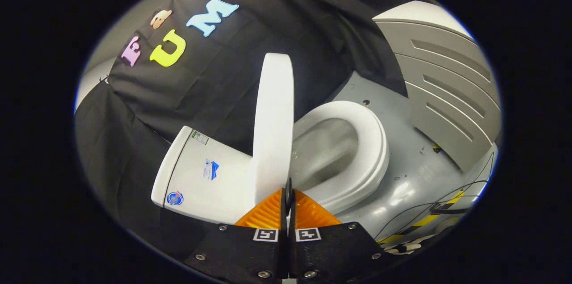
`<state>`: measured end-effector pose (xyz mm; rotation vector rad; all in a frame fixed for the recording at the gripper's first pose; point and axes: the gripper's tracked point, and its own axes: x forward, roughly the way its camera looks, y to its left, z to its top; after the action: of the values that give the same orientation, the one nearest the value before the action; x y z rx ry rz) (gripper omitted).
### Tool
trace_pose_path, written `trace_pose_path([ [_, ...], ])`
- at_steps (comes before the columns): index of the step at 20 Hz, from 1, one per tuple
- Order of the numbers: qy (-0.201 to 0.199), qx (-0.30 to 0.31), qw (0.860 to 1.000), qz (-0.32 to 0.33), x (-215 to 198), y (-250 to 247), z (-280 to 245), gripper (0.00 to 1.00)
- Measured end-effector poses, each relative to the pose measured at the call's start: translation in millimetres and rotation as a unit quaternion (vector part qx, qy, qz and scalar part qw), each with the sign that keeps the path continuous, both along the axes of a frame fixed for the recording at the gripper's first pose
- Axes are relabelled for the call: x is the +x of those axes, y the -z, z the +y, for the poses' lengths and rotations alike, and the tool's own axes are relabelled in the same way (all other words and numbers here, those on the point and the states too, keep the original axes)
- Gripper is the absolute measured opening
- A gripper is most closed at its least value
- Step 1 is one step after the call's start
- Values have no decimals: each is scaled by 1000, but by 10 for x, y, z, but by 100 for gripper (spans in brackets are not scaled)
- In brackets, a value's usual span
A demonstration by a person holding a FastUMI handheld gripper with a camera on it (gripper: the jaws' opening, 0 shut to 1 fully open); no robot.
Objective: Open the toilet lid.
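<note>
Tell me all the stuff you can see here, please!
glossy white plastic toilet lid: one, white, raised upright on edge, just ahead of the fingers
white oval toilet seat: one, white, lying down around the bowl, beside the lid
white ceramic toilet tank: one, white, behind the lid, on its other side
grey ribbed panel: one, grey, beyond the seat
shiny grey floor: one, grey, under the toilet
thin black cables: several, black, on the floor
gripper: one, jaws closed together at the lid's lower edge

Grey floor w/ toilet, black cables, grey slatted panel.
</note>
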<state>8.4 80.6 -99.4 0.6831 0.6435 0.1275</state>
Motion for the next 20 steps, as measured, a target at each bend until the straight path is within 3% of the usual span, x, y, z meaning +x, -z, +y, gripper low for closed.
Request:
trace_pose_path([
  [15, -23, -77, 995, -56, -17, -460, 416, 0],
  [20, -41, -144, 985, -82, -20, -610, 579, 0],
])
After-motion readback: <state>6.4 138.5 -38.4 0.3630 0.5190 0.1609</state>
